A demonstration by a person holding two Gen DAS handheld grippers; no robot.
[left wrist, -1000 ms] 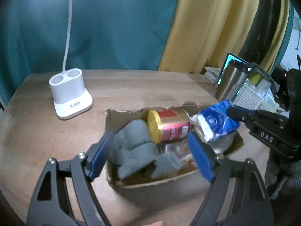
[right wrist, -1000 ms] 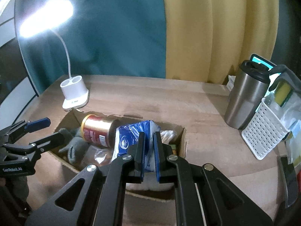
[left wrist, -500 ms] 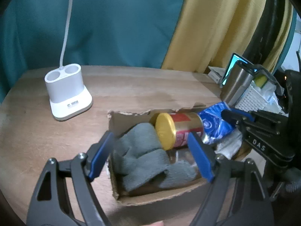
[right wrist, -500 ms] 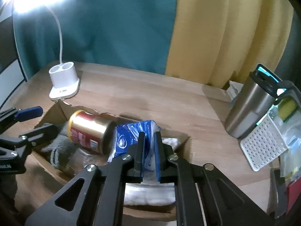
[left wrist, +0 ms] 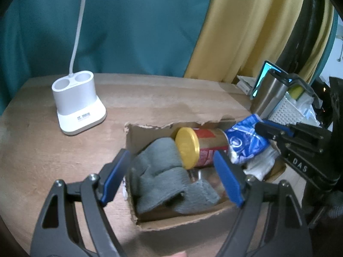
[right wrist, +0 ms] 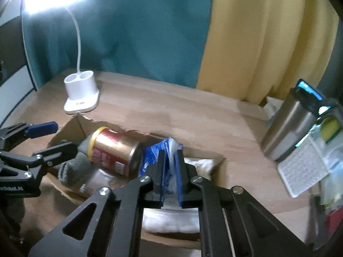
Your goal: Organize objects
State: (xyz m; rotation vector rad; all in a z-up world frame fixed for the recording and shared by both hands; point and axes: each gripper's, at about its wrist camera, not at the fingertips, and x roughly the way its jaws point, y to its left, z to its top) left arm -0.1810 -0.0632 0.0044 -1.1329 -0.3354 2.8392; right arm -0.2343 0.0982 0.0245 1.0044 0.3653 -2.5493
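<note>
Right tongs (right wrist: pixel 170 172): fingers drawn close, pinching the crinkled top of the blue packet (right wrist: pixel 154 157). The grip sits on the upper edge of the wrapper; the packet's lower end rests inside the cardboard box (right wrist: pixel 70 126), leaning against the base of the can (right wrist: pixel 113 152).

Left tongs (left wrist: pixel 171 177): spread wide, holding nothing, hovering over the near left part of the box, with the grey socks (left wrist: pixel 165 175) between and below the pads.

Packet: thin plastic film, judged light and soft. The film is slippery and will crumple, so a pinch on the gathered top fold may slide. A grip lower, across the filled body, would likely be surer. Contents cannot be identified; squeezing hard is best avoided.

Can: lies on its side in the box, yellow lid (left wrist: pixel 186 147) toward the left tongs. Rigid, smooth, probably the heaviest item here, and it may roll if the packet is pulled away from it. Best taken across the round body, near the middle.

Socks: limp and light; any grab on a thick fold should hold.

Also in the box: a white folded cloth (right wrist: pixel 171 222) at the near right and a clear wrapped item under the can, unidentified.

Beyond the box on the surface (left wrist: pixel 150 98): white lamp base (left wrist: pixel 78 105) to the left, steel tumbler (right wrist: pixel 289 126) and white perforated basket (right wrist: pixel 304 167) to the right.
</note>
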